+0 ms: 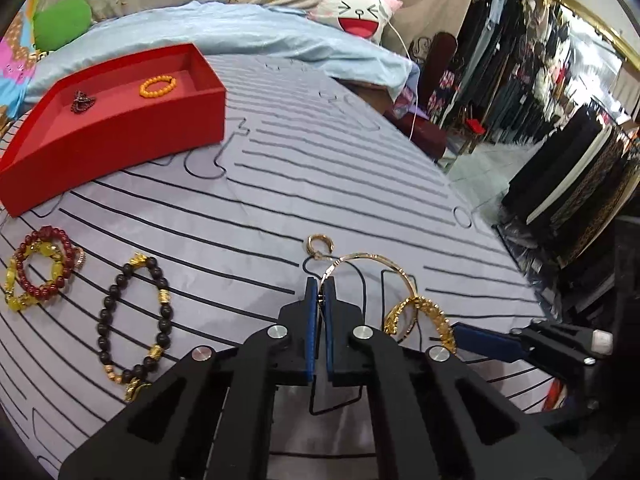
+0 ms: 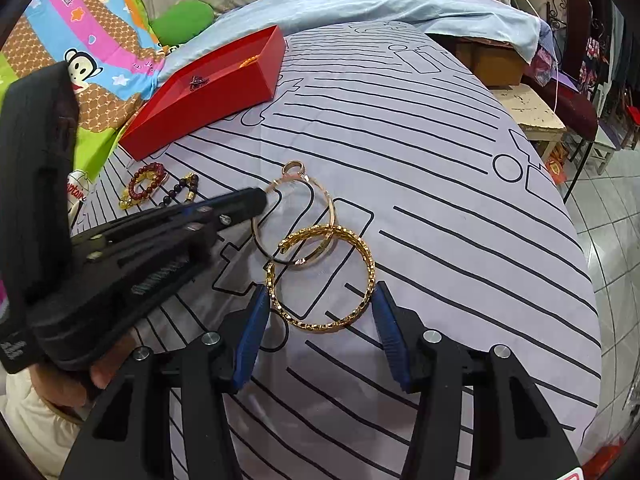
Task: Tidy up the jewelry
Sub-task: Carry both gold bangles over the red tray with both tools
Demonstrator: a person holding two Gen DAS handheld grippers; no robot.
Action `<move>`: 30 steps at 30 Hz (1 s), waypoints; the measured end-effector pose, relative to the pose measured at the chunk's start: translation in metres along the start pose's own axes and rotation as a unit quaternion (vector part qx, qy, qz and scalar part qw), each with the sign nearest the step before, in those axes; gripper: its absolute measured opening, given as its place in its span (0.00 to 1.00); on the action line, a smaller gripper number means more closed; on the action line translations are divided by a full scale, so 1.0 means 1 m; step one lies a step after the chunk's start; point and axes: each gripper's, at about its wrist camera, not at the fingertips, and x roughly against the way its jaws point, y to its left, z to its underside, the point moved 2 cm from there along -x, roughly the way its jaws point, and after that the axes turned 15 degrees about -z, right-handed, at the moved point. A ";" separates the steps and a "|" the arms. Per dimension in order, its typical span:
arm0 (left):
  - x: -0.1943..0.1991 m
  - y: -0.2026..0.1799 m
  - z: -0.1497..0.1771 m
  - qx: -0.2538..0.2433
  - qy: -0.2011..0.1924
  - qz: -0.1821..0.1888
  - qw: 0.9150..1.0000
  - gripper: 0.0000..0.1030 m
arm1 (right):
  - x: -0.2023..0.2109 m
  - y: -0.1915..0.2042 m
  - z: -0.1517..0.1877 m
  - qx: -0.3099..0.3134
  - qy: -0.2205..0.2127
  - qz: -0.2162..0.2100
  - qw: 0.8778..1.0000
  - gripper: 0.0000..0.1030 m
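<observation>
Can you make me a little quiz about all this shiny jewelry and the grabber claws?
1. True or false: the red box has nothing in it.
2. Which gripper pinches the thin gold bangle? A) left gripper B) right gripper
3. Fill in: the right gripper's open fingers stand on either side of the ___ gold bangle.

Key: 1 false, an orange bead bracelet and a dark chain lie inside; 2 A; 3 textured.

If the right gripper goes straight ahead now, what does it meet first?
Probably the textured gold bangle: it lies between the open jaws of the right gripper, just ahead. Height above the cloth is unclear.
</observation>
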 end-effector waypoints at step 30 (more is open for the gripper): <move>0.053 0.094 -0.021 0.100 -0.036 -0.055 0.993 0.03 | -0.013 0.058 -0.075 0.080 -0.052 -0.008 0.995 0.49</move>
